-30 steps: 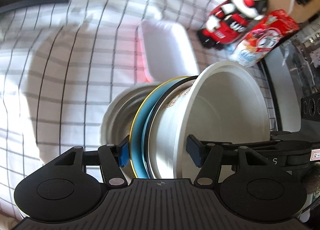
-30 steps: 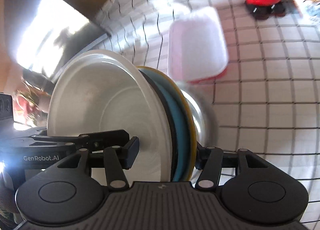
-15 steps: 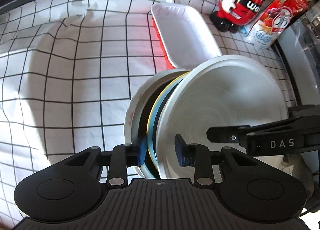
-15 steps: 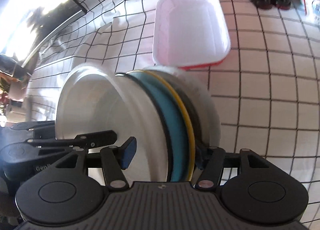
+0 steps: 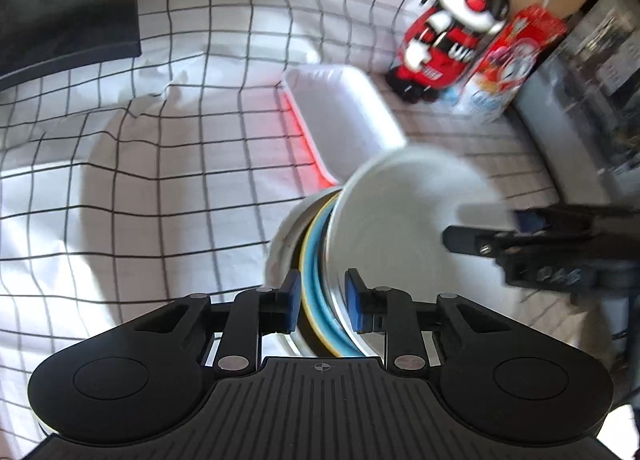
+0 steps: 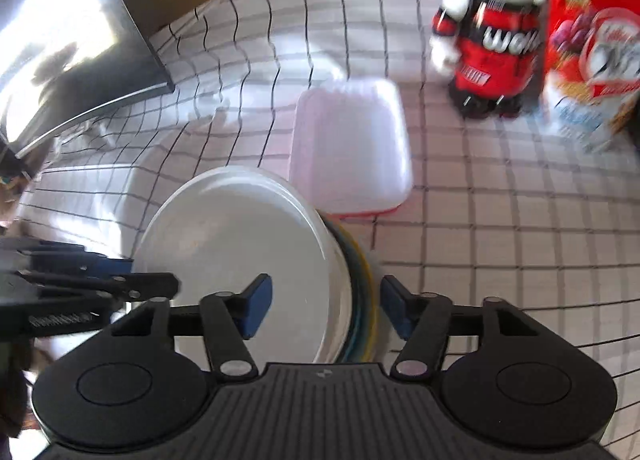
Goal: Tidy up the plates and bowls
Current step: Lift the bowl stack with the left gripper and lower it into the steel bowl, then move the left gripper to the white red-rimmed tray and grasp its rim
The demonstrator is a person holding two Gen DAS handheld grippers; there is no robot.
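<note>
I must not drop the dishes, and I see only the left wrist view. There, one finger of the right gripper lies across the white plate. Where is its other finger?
Observer: In the right wrist view, the other finger is behind the stack of plates. The jaws of the right gripper are closing with the whole stack between them.
Operator: The stack hides its far side from me. What lies there?
Observer: Beside the stack on that side, only the checked cloth shows.
</note>
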